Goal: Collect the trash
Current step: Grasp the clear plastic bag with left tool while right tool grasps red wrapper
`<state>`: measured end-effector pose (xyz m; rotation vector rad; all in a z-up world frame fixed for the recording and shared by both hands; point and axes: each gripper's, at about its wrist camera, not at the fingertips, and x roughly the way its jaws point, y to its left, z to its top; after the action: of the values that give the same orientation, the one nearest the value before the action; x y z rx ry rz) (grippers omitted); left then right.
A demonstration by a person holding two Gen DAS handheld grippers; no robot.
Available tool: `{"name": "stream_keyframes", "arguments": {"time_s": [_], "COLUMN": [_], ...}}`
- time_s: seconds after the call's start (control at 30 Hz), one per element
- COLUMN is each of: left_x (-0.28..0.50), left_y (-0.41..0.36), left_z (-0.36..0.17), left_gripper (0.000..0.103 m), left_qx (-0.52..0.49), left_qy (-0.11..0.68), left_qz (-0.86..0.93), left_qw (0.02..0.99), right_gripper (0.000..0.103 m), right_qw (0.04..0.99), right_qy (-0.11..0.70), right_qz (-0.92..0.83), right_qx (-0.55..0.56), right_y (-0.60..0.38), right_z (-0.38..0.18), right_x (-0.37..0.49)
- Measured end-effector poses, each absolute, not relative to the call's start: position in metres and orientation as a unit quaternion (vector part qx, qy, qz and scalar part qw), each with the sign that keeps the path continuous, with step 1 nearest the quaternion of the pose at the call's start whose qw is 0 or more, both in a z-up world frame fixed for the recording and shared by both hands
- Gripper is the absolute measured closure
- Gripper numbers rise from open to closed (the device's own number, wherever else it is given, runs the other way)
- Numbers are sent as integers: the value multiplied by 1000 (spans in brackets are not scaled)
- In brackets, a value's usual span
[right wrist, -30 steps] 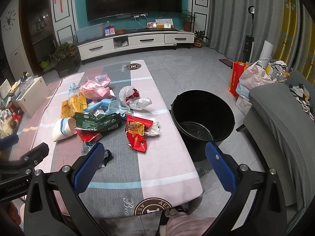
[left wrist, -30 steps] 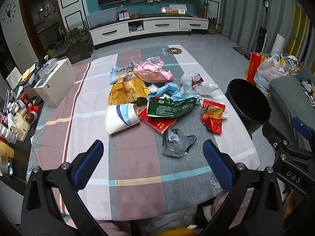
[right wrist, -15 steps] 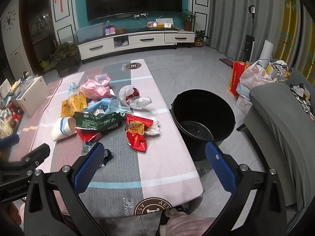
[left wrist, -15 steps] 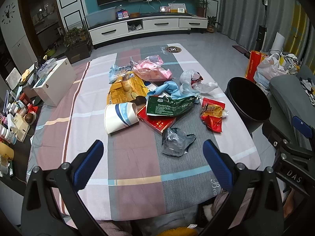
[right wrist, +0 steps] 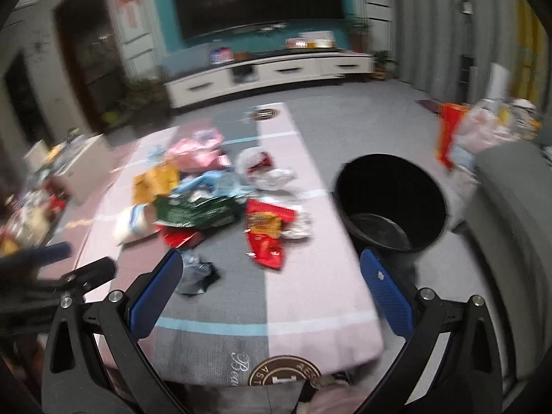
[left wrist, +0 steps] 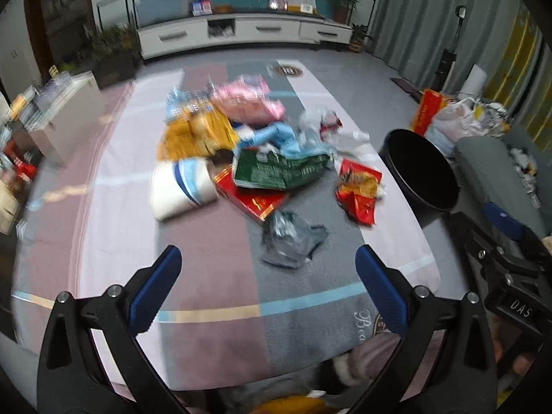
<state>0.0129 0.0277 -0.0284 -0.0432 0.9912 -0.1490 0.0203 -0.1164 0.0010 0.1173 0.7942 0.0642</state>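
A heap of trash lies on the striped tablecloth (left wrist: 114,214): a white paper cup (left wrist: 183,188), a green wrapper (left wrist: 276,170) on a red box (left wrist: 252,201), a red snack bag (left wrist: 358,189) and a crumpled grey plastic bag (left wrist: 289,238). Behind them are yellow, pink and white bags. My left gripper (left wrist: 267,258) is open and holds nothing, hanging over the near part of the table just short of the grey bag. My right gripper (right wrist: 270,262) is open too, above the table's near right corner. The black bin (right wrist: 393,200) stands on the floor right of the table. Both views are blurred.
A grey sofa (right wrist: 510,227) sits right of the bin, with filled bags (left wrist: 445,120) on the floor behind it. A white box (left wrist: 65,114) and small clutter stand left of the table. A white TV cabinet (left wrist: 241,31) lines the far wall.
Both grippers have moved forward and lower towards the table, so the trash looks nearer and the views blur. Both remain open. The trash has not shifted.
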Motion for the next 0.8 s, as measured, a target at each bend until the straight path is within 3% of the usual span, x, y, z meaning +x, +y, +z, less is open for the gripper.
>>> {"name": "stream_keyframes", "arguments": {"time_s": [0.23,0.37,0.53,0.67,0.7,0.8], "left_x": [30,48,64,75,78,82], "left_y": [41,30,5,3,5,7], "left_z": [-107,-124,-130,-141,-140,-142], "left_gripper": [3,3,3,19,29,32], "left_qx": [-56,-70,-43,-72,-71,-75], "left_qy": [521,524,510,517,511,509], "left_qz": [-118,-146,-171,-180,-178,-175], "left_qw": [844,836,842,834,838,839], "right_gripper": [3,3,3,9,12,22], "right_qw": [900,876,864,863,863,865], "right_qy": [430,470,494,494,495,492], "right_qz": [65,94,86,86,85,84], "right_qx": [14,63,47,61,62,56], "right_y": [-117,-124,-124,-125,-125,-123], "right_z": [-60,-85,-98,-108,-111,-115], "right_x": [41,77,120,139,142,151]}}
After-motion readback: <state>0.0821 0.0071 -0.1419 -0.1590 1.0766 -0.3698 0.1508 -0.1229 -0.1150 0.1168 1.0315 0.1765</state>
